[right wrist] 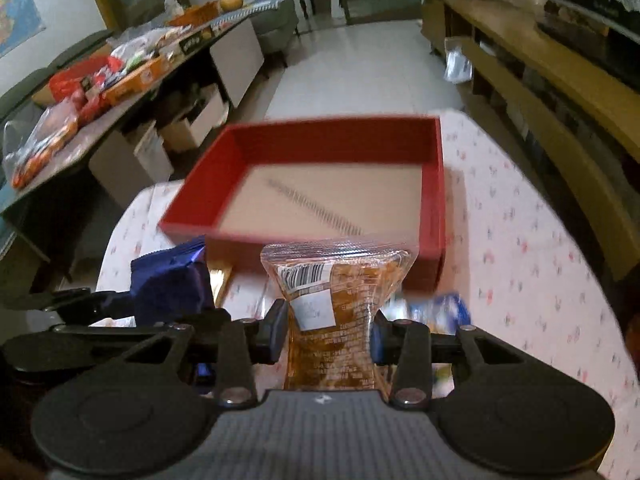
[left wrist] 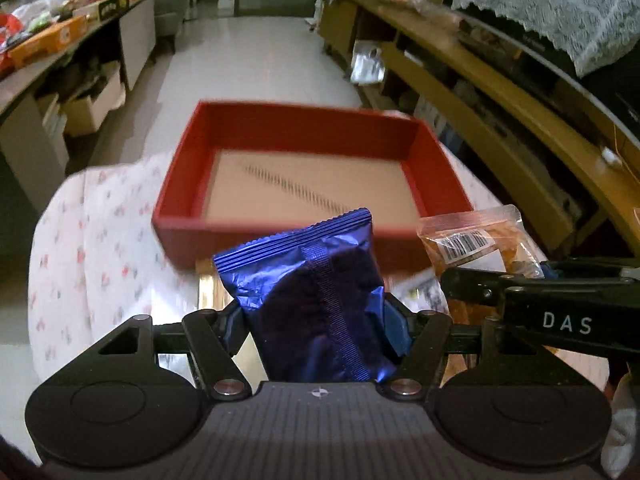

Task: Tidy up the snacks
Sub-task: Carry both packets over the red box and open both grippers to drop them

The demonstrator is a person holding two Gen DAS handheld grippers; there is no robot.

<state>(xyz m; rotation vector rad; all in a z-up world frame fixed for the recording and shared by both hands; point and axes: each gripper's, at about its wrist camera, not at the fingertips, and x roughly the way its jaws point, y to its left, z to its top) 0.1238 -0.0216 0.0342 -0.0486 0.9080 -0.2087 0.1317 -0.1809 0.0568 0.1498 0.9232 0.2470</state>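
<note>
My left gripper (left wrist: 316, 330) is shut on a shiny blue snack packet (left wrist: 316, 300), held upright just before the near wall of a red box (left wrist: 280, 120) with a bare tan floor. My right gripper (right wrist: 330, 332) is shut on a clear packet of brown snacks with a barcode (right wrist: 336, 300), held upright before the same red box (right wrist: 336, 128). The two grippers are side by side. The right one with its brown packet (left wrist: 472, 240) shows at right in the left wrist view. The blue packet (right wrist: 172, 284) shows at left in the right wrist view.
The box stands on a table with a white flowered cloth (right wrist: 520, 248). More packets lie on the cloth under the grippers, among them a gold one (left wrist: 208, 284) and a blue-white one (right wrist: 440, 308). A cluttered side table (right wrist: 120, 68) stands left, wooden shelves (right wrist: 560, 80) right.
</note>
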